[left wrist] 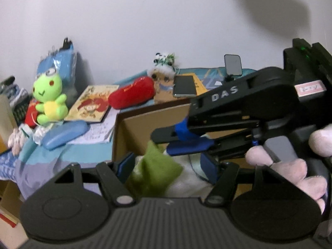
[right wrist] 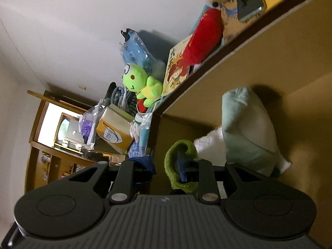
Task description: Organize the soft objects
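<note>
A cardboard box (right wrist: 269, 47) opens ahead of both jaws. Right gripper (left wrist: 186, 139), lettered "DAS", reaches in, jaws wide, one finger inside the green cloth (right wrist: 180, 166). Left gripper (left wrist: 166, 166) jaws stand wide around the same cloth.

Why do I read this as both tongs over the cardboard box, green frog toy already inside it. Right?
Not quite. The frog toy sits on the bed outside the cardboard box, as the left wrist view shows. Both tongs are at the box: left, right.
</note>
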### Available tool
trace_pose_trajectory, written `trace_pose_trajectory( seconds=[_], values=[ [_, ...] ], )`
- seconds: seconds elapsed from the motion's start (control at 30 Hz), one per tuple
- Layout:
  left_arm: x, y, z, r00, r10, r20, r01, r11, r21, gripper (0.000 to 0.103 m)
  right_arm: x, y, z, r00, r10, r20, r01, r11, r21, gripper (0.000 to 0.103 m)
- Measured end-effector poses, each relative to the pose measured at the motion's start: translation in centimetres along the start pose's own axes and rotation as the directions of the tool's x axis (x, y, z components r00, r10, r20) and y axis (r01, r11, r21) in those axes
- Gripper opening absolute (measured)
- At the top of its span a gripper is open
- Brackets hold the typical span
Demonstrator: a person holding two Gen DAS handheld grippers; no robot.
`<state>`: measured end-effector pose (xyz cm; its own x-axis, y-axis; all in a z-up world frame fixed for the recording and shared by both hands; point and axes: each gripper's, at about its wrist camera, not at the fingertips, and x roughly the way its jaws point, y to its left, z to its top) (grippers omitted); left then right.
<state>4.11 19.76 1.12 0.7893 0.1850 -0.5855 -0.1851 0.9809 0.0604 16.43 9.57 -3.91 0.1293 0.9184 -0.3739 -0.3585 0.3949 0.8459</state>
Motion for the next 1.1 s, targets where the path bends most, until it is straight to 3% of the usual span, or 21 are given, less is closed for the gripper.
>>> trace_pose_trajectory(
  seconds=[0.23,0.37,0.6,0.8,1.1],
  values=[
    [0.9,2.4,-0.1,0.998,-0.062,-0.028,0.061,0.996,-0.059,0.069,-1.8,1.2,-0.5,0.991,-0.108,0.084,0.118,0.986,-0.115,0.009],
    [1.5,2.3,0.6,0.997,-0.053,-0.061,0.05,0.998,-0.045,0.069,-3.0,2.0,-1.1,0.973,-0.183,0.141,0.208,0.959,-0.191,0.009],
    [2.1,1.5,1.4,0.988,-0.016,-0.151,0.007,0.998,-0.061,0.069,-5.7,2.9,-2.6,0.933,-0.294,0.209,0.345,0.896,-0.279,0.01],
    [0.6,-0.2,1.7,0.986,0.05,-0.16,-0.058,0.997,-0.045,0.069,-8.9,2.0,-3.9,0.883,-0.407,0.235,0.461,0.845,-0.271,0.01],
    [-1.9,-4.1,1.2,0.975,0.109,-0.196,-0.119,0.992,-0.043,0.069,-14.7,2.3,-6.3,0.89,-0.361,0.278,0.438,0.847,-0.301,0.01]
  ],
)
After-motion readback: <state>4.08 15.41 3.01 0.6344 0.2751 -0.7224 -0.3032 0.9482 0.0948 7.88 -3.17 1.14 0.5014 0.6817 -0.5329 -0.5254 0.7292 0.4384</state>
